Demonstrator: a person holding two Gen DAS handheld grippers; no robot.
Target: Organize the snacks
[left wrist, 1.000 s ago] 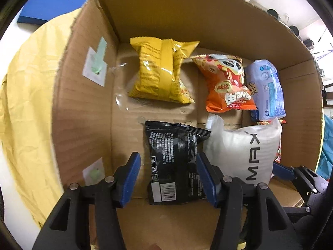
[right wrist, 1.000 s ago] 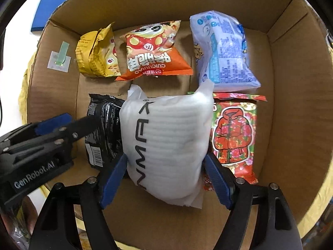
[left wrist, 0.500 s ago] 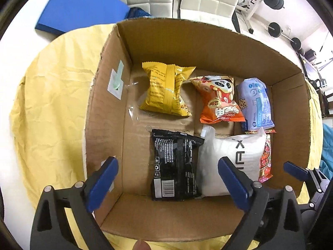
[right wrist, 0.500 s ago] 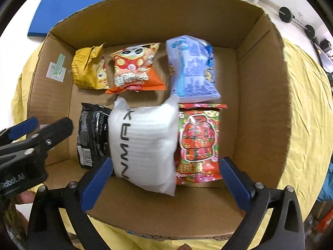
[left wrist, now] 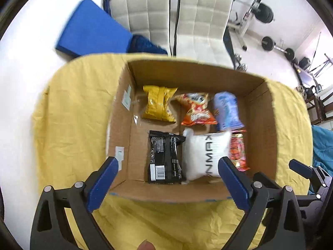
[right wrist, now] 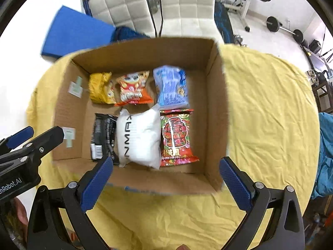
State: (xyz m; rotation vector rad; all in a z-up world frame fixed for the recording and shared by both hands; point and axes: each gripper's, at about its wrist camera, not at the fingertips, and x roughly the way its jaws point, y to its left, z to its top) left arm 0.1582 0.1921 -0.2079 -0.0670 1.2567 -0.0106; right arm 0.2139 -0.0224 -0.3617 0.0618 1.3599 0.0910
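1. White floor and a home-gym room frame the scene: two cream padded chairs [left wrist: 170, 18], a blue mat [left wrist: 91, 31] and barbell weights [left wrist: 276, 48] sit beyond the work surface.
2. Yellow cloth [left wrist: 68, 114] covers the round table, wrinkled, with the cardboard box [left wrist: 262, 125] standing on it.
3. Compared with a second ago, both cameras now look down from well above the box instead of inside it, so the whole rim and the cloth around it show.
4. Six snack packs lie flat on the box floor in two rows: yellow bag [left wrist: 159, 103], orange bag [left wrist: 196, 110] and pale blue bag [left wrist: 228, 111] at the back; black packet [left wrist: 165, 158], white pouch [left wrist: 206, 154] and red packet [right wrist: 177, 137] in front, touching side by side.
5. The left gripper [left wrist: 168, 179] has let go of the black packet; its jaws stand wide apart, empty.
6. The right gripper [right wrist: 166, 175] has likewise released the white pouch and gapes wide, holding nothing.
7. Judging by this, the front row is placed and the packing looks close to finished.
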